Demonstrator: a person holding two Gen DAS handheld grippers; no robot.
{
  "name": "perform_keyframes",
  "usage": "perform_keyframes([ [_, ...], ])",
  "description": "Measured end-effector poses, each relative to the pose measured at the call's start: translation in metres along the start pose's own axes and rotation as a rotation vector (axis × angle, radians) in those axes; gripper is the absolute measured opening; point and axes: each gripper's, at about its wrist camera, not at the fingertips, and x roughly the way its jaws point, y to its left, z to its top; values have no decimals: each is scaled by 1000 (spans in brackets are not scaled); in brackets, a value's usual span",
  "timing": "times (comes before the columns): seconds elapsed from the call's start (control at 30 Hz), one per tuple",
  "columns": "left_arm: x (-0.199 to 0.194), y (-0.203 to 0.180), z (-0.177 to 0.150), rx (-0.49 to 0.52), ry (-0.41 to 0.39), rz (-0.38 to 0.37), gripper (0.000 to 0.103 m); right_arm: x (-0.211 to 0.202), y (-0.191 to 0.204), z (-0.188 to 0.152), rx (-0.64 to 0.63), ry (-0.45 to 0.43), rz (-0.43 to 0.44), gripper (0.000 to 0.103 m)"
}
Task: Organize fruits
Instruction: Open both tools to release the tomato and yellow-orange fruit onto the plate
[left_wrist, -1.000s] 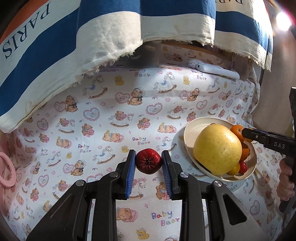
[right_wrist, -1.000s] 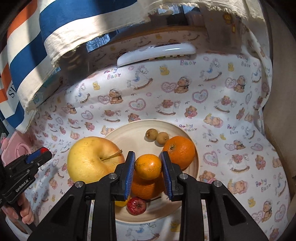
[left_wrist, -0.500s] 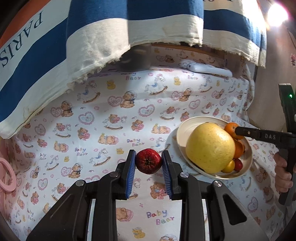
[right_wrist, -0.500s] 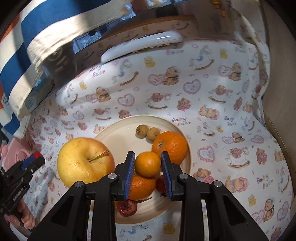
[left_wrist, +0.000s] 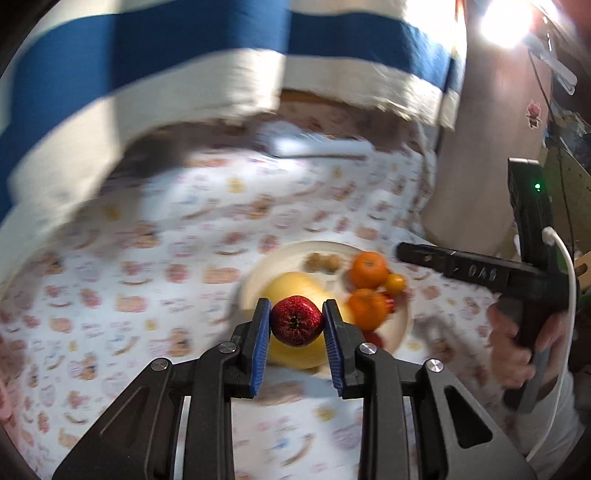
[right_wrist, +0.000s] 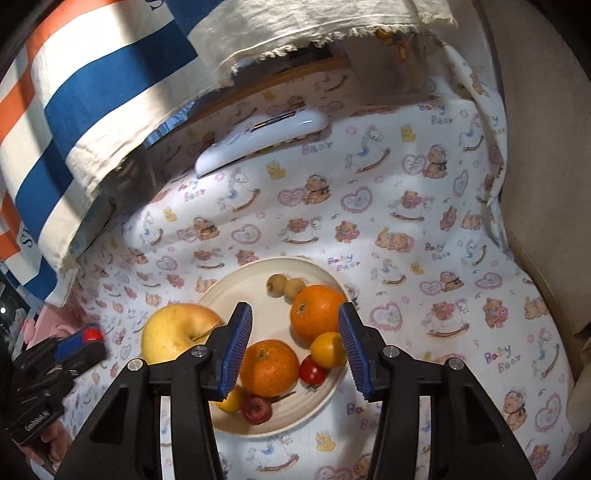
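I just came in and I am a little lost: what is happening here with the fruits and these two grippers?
A person is gathering fruit onto a cream plate on a bear-print cloth. The left gripper is shut on a small dark red fruit and holds it above the plate. The right gripper has just been opening; the small orange fruit now lies on the plate among the others.

One plate (right_wrist: 334, 387). On it: one yellow apple (right_wrist: 173, 334), two oranges (right_wrist: 317, 312), two brown longans (right_wrist: 277, 283), one kumquat (right_wrist: 327, 349) and perhaps a second, half hidden, one cherry tomato (right_wrist: 313, 372), one red fruit (right_wrist: 256, 409). Another red fruit sits between blue pads (left_wrist: 260, 350).
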Motion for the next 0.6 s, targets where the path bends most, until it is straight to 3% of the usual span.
perform_keyframes([
  [0.13,25,-32,15,46,58,-21,27,-6,-8,1,32,-13,-32,51],
  [0.3,55,-64,18,102,118,10,27,-6,-25,4,97,0,-26,51],
  [0.6,88,-74,8,152,163,82,27,3,-29,4,109,63,-41,51],
])
